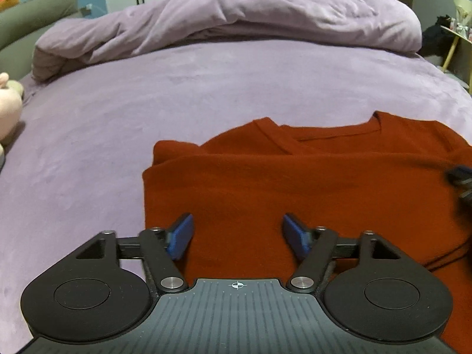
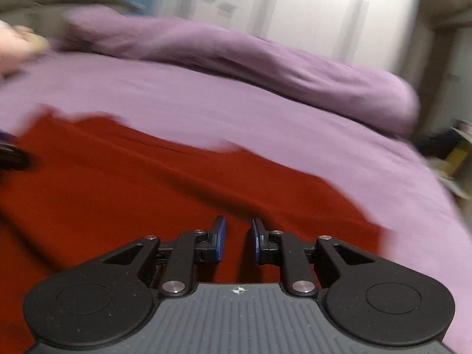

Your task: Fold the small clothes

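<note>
A rust-red knit top (image 1: pixel 295 183) lies on the purple bedsheet (image 1: pixel 118 112), its lower part folded up over its chest and its V-neck toward the far side. My left gripper (image 1: pixel 238 218) hovers over the garment's near left part, open wide, with nothing between its blue pads. The right wrist view is blurred. There the red top (image 2: pixel 118 183) fills the lower left. My right gripper (image 2: pixel 238 219) is over its right part, jaws nearly together with a narrow gap and no cloth visibly pinched. A dark blurred shape at the left wrist view's right edge (image 1: pixel 460 177) looks like the other gripper.
A bunched purple duvet (image 1: pixel 236 20) lies across the far side of the bed. A pale plush toy (image 1: pixel 8 109) sits at the left edge by a grey headboard (image 1: pixel 35 14). Clutter and a dark bag (image 1: pixel 439 35) stand beyond the bed's right side. White wardrobe doors are behind.
</note>
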Demonstrator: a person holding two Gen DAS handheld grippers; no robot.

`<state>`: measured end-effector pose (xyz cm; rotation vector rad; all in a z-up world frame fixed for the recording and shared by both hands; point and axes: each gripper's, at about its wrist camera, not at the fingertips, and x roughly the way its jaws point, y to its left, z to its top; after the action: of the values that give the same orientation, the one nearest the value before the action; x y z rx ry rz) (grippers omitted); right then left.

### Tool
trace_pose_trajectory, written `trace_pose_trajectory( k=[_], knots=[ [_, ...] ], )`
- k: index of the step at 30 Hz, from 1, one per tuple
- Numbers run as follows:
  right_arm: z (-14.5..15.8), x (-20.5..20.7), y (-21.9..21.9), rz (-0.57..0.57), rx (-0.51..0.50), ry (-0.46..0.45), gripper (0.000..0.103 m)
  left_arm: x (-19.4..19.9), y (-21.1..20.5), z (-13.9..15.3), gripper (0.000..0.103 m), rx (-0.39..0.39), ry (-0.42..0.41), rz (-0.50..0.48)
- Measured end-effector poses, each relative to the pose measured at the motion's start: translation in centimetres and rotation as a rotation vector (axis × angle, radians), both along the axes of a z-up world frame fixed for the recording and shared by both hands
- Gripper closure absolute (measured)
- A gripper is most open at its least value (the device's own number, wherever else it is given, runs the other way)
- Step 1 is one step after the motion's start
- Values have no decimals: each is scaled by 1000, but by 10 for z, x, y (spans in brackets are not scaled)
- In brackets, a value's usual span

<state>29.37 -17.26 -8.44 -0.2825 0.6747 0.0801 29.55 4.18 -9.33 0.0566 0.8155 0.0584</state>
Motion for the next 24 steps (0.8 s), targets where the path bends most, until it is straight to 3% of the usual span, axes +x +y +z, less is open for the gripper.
trace_pose_trajectory(
  k=[1,3,5,8,10,12,16,19,21,24],
  knots=[
    [3,1,-27,-46,54,-1,95,0,1,-2,22,1,-4,-1],
    [18,-3,-60,-173,105,-6,84,-4,5,-4,21,-15,-19,1],
    [31,-16,-81,-258,160,-22,83,-8,10,-6,21,-46,-23,7],
    [34,-34,-113,-274,456,81,72,-8,12,-6,20,-58,-20,13],
    [33,-44,-119,-266,518,105,71,-7,10,-4,20,-52,-11,21],
    [35,-48,-116,-236,502,74,71,-6,9,-3,20,-45,-4,25],
    [31,-32,-100,-198,475,133,72,-6,8,-2,20,-47,8,38],
    [28,-25,-76,-159,359,126,91,-5,8,-1,19,-45,16,40],
    [32,-25,-74,-139,348,97,95,-5,8,0,19,-43,25,39],
    [42,-24,-67,-159,250,-9,96,-4,7,4,19,-44,37,42]
  ],
)
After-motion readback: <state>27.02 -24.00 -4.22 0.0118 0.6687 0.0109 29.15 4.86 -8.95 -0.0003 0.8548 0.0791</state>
